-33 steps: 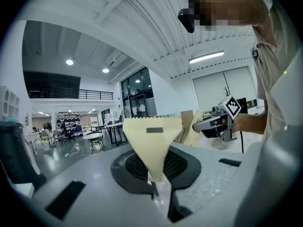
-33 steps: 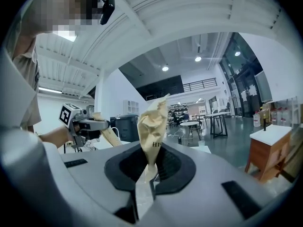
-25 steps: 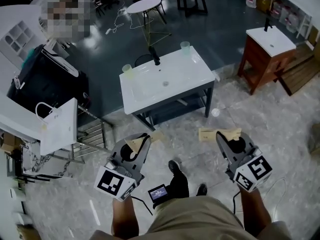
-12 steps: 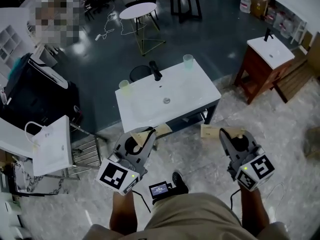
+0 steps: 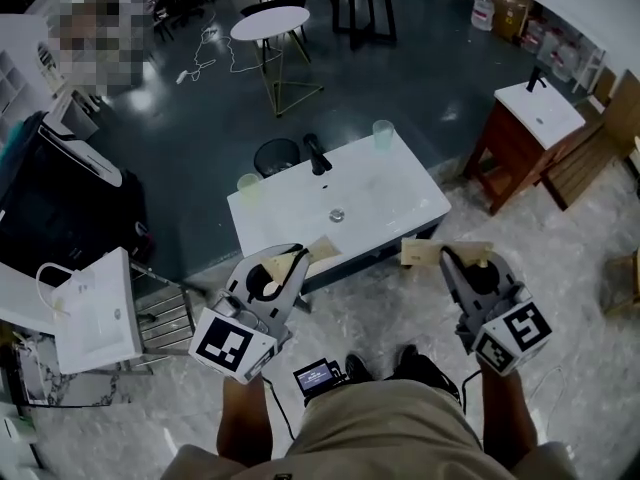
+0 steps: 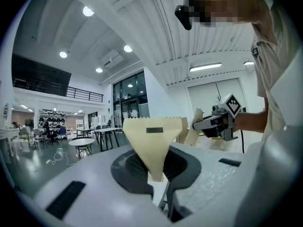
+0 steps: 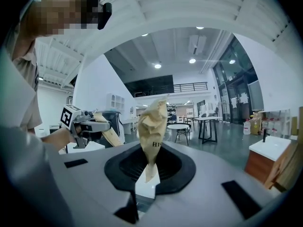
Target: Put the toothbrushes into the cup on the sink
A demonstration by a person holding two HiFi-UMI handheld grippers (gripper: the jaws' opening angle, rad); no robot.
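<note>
My left gripper [image 5: 294, 261] is shut on a flat tan paper packet [image 5: 318, 250], which stands up between its jaws as a tan wedge [image 6: 154, 138]. The right gripper [image 5: 452, 259] is shut on a crumpled tan paper packet [image 5: 432, 252], printed with dark letters [image 7: 154, 126]. What the packets hold is hidden. Both grippers hover over the floor just in front of a white sink [image 5: 390, 193] with a black tap [image 5: 316, 154]. One clear cup [image 5: 383, 134] stands at its far right corner and another cup [image 5: 249, 184] at its far left.
A wooden vanity with a white basin [image 5: 535, 118] stands to the right. A round table [image 5: 268, 24] is beyond the sink, and a white cabinet [image 5: 92, 313] and a black case [image 5: 60, 203] are on the left. A small screen [image 5: 315, 377] hangs at my waist.
The sink has come nearer and now lies just beyond both grippers' tips. Both grippers keep the same hold on their packets.
</note>
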